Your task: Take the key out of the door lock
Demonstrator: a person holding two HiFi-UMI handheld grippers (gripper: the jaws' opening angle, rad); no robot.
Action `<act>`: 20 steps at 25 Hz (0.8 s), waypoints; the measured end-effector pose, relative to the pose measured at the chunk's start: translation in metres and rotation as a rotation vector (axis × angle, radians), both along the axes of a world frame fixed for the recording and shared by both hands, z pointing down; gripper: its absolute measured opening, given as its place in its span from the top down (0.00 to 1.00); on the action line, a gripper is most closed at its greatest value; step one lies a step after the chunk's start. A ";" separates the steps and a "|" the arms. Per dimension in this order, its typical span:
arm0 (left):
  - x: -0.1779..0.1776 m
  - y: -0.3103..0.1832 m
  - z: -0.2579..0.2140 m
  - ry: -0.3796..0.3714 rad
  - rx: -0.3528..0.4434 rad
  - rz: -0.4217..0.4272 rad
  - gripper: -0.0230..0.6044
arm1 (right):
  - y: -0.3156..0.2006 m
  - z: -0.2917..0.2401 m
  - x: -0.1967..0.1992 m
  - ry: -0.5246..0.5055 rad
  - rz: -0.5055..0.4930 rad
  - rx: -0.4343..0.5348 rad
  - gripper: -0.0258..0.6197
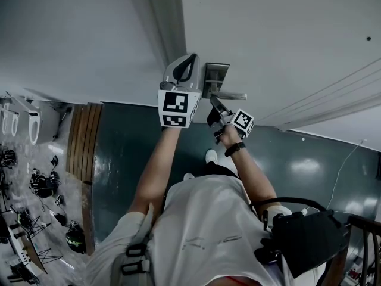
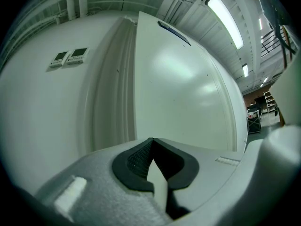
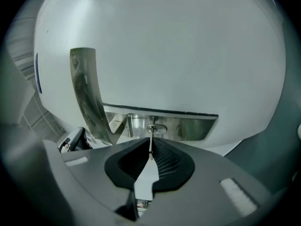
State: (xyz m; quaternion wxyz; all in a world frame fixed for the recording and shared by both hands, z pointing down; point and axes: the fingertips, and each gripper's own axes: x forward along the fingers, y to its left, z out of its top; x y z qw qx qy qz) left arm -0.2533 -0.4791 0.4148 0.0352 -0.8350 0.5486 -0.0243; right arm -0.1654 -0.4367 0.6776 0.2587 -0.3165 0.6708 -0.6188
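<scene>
A thin metal key (image 3: 151,134), seen edge-on, sticks out of the lock cylinder (image 3: 156,128) in a steel plate (image 3: 190,127) on the white door (image 3: 178,51). My right gripper (image 3: 150,145) is shut on the key, with the key's head pinched between the black pads (image 3: 167,160). The steel lever handle (image 3: 87,95) curves up on the left. In the head view the right gripper (image 1: 214,105) sits just below the lock plate (image 1: 215,76) and lever (image 1: 231,95). My left gripper (image 1: 188,63) is held up beside the plate, shut with nothing in it, and faces the door (image 2: 151,140).
The door frame (image 2: 110,93) runs left of the door, and two small wall panels (image 2: 69,57) hang on the wall further left. Below is a dark green floor (image 1: 134,154), with gear scattered on the floor at the far left (image 1: 41,186). A railing (image 1: 363,243) stands at the lower right.
</scene>
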 end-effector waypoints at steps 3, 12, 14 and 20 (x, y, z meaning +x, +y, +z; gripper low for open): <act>0.000 0.001 -0.001 -0.003 0.001 0.004 0.96 | 0.001 -0.001 0.001 -0.076 0.030 -0.022 0.92; 0.000 0.003 -0.002 -0.010 0.005 0.011 0.96 | 0.004 -0.001 0.001 -0.083 0.042 -0.003 0.92; 0.000 0.003 -0.001 -0.009 0.006 0.013 0.96 | 0.006 -0.001 0.002 -0.049 0.033 0.011 0.92; 0.000 -0.001 0.002 -0.007 0.005 0.000 0.96 | 0.032 0.006 0.003 -0.033 0.015 0.035 0.92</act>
